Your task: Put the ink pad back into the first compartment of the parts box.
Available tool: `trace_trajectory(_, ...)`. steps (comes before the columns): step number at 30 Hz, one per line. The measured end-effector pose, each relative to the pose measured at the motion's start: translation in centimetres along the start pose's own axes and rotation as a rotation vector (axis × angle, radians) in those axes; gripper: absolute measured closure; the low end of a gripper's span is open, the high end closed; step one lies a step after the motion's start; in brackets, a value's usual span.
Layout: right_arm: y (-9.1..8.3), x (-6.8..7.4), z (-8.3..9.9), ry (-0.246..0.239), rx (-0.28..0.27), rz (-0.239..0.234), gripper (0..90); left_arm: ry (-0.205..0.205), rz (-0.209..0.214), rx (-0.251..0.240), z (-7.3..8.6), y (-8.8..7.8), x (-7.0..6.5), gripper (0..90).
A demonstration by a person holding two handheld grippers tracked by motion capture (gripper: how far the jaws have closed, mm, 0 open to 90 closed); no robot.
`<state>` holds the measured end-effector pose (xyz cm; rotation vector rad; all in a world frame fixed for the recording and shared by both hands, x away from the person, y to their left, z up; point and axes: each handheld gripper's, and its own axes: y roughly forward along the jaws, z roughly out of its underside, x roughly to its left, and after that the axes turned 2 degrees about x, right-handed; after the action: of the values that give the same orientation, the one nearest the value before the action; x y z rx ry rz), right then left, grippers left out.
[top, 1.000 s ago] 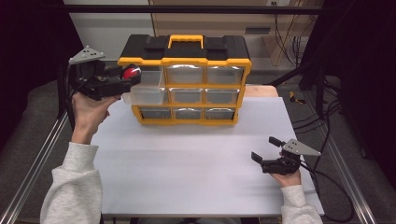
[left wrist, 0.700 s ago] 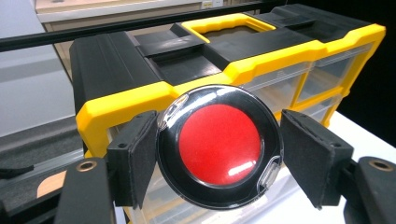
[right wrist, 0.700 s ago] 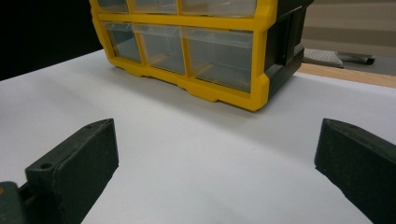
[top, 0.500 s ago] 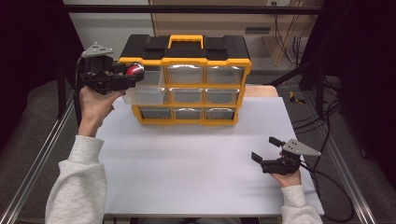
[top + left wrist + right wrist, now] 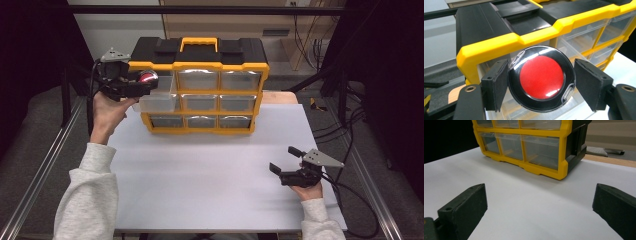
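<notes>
Left gripper view shows the left gripper (image 5: 541, 82) with fingers pinching a round red-centred disc (image 5: 541, 78) just before the organizer's (image 5: 200, 65) pulled-out drawer (image 5: 159, 102); lower it level, then release; right gripper (image 5: 290, 165) rests spread.

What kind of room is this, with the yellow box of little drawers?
Probably a lab or workshop set up for recording. A white table sits inside a metal frame, cables trail on the floor, and a yellow parts organizer with clear drawers stands on it.
</notes>
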<state>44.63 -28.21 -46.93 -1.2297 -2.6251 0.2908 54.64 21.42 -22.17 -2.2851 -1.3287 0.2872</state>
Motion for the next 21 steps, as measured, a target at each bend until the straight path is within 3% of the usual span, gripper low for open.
trace_trajectory(11,0.02,0.00,0.01,0.001,0.001,0.001,0.3,0.010,-0.018,0.045,0.31,0.29,-0.08,29.3)
trace_trajectory(14,0.04,0.01,0.02,0.001,0.001,0.001,0.3,0.010,-0.017,0.045,0.33,0.23,-0.06,30.7)
trace_trajectory(15,0.04,0.01,0.02,0.001,0.001,0.000,0.3,0.010,-0.014,0.044,0.35,0.21,-0.02,35.6)
trace_trajectory(21,0.04,-0.01,0.01,0.001,0.000,0.000,0.3,0.004,-0.017,0.025,0.31,-0.08,0.05,32.4)
